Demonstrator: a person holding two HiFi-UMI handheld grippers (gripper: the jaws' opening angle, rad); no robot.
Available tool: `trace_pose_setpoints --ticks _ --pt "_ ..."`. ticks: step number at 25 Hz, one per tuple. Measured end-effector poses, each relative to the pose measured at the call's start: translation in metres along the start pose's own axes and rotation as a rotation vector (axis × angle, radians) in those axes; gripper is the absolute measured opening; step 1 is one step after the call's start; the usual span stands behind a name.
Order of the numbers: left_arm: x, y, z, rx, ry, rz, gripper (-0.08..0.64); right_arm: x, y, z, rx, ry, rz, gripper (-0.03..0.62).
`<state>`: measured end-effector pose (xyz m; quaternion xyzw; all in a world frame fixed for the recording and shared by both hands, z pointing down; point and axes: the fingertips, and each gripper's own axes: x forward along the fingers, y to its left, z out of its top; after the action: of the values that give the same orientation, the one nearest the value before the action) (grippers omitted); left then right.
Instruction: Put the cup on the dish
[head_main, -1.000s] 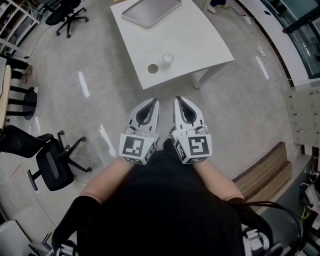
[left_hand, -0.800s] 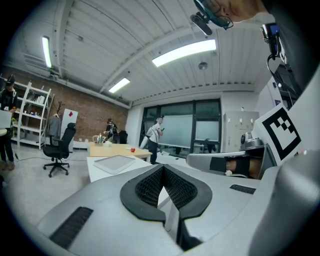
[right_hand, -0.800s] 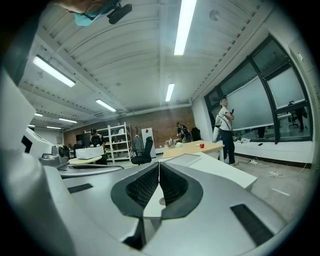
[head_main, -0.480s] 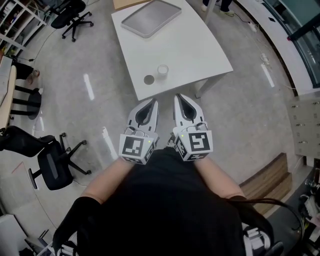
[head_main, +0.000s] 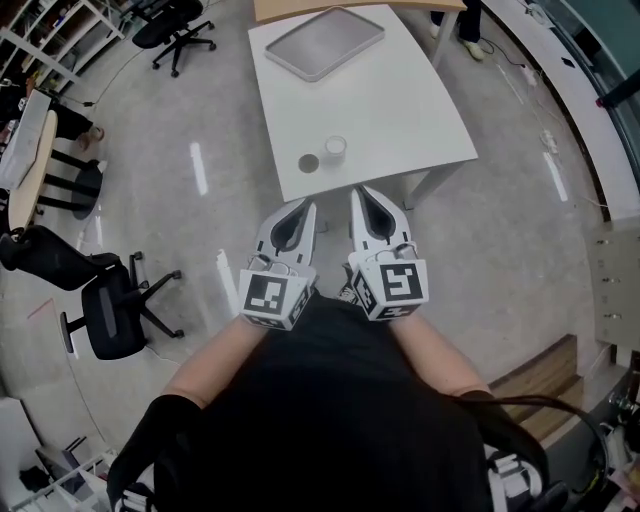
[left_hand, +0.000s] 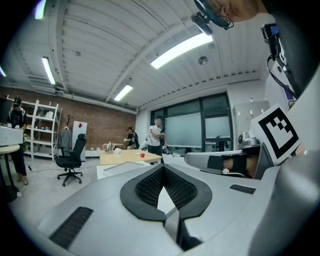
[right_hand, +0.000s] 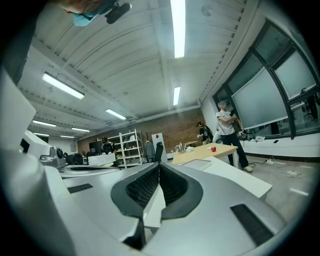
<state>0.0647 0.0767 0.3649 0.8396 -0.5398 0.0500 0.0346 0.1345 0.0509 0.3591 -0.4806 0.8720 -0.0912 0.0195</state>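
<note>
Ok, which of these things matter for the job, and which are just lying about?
For the job: cup, dish, both on the white table.
Lying about: grey tray, office chairs.

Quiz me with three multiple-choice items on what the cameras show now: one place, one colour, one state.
1. The cup stands: A) on the dish; B) beside the dish, on the table; C) in a claw.
2. The table under the cup is: A) white; B) black; C) green.
3. The left claw and right claw are: A) wide open; B) shut, empty; C) shut on the cup.
Key: 1 B, the cup sits right of the dish in the head view; 2 A, its top is plain white; 3 B, each gripper view shows the tips together, nothing held.
</note>
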Motion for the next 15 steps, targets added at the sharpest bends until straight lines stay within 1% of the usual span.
trace_pose_setpoints --ticks 6,15 --pt "-0.006 0.004 -0.011 -0.003 0.020 0.012 -0.003 0.001 0.008 -0.014 0.018 0.015 0.021 0.012" --pt "0.013 -0.004 -0.009 -0.011 -0.004 -0.028 -0.003 -0.003 -0.008 -0.003 -0.012 -0.013 -0.023 0.012"
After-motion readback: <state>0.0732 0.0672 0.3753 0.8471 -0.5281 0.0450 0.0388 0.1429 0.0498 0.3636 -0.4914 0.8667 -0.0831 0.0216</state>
